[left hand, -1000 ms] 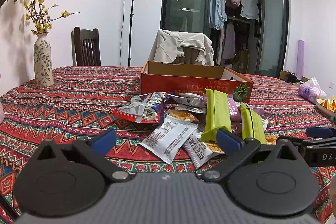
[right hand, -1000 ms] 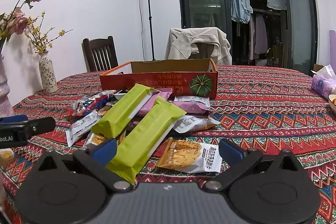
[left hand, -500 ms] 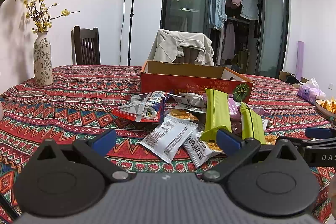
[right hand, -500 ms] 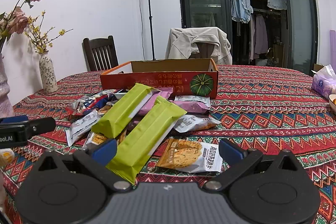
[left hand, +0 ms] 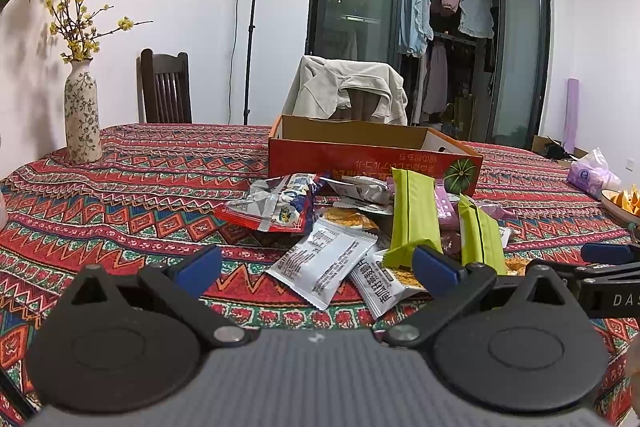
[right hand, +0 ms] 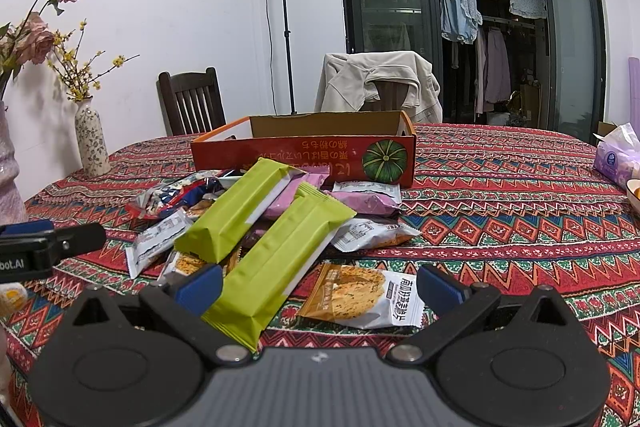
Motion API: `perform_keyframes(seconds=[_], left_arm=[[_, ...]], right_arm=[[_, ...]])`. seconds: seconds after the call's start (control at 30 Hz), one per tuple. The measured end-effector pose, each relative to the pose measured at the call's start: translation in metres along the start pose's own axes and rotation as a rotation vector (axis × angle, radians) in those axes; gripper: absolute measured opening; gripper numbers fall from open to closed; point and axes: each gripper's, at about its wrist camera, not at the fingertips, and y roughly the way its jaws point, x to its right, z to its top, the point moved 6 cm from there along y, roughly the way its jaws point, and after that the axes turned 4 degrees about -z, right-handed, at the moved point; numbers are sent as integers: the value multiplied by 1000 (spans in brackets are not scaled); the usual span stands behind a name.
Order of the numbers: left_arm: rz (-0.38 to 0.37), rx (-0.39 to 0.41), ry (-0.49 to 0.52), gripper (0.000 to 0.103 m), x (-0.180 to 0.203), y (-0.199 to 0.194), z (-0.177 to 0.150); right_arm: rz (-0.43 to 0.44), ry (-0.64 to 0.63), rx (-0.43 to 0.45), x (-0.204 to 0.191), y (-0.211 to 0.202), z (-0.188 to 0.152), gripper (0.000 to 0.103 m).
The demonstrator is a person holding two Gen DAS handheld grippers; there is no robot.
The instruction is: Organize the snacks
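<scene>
A pile of snack packets lies on the patterned tablecloth in front of an open red cardboard box [left hand: 372, 157] [right hand: 304, 157]. It includes two long green packs [right hand: 276, 263] [left hand: 414, 215], a white packet [left hand: 324, 261], a red-and-blue bag [left hand: 272, 205], pink packets [right hand: 360, 201] and an orange cracker packet [right hand: 362, 295]. My left gripper [left hand: 316, 269] is open and empty just short of the white packet. My right gripper [right hand: 320, 285] is open and empty, its jaws on either side of the nearer green pack's end and the cracker packet.
A floral vase [left hand: 82, 113] stands at the table's left. A tissue pack [left hand: 592, 173] and a bowl of orange food [left hand: 624, 201] sit at the right. Two chairs [right hand: 192, 103], one draped with a jacket [right hand: 380, 83], stand behind the table.
</scene>
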Motion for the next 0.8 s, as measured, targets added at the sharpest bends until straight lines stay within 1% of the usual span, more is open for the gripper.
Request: perform_keyframes(seconds=[0.53,0.73,0.8], left_arm=[[0,-3,-4,103,-1,0,-1],[-1,-5,-8,103,-2,1,-1],[0,-4,-12,103,-2,2,0]], right_arm=[[-4,-2,-7,-2,2,-4,103],[-14,1,-18,-1,4,-3,103],[-15,7,-35,1,6,-2,103]])
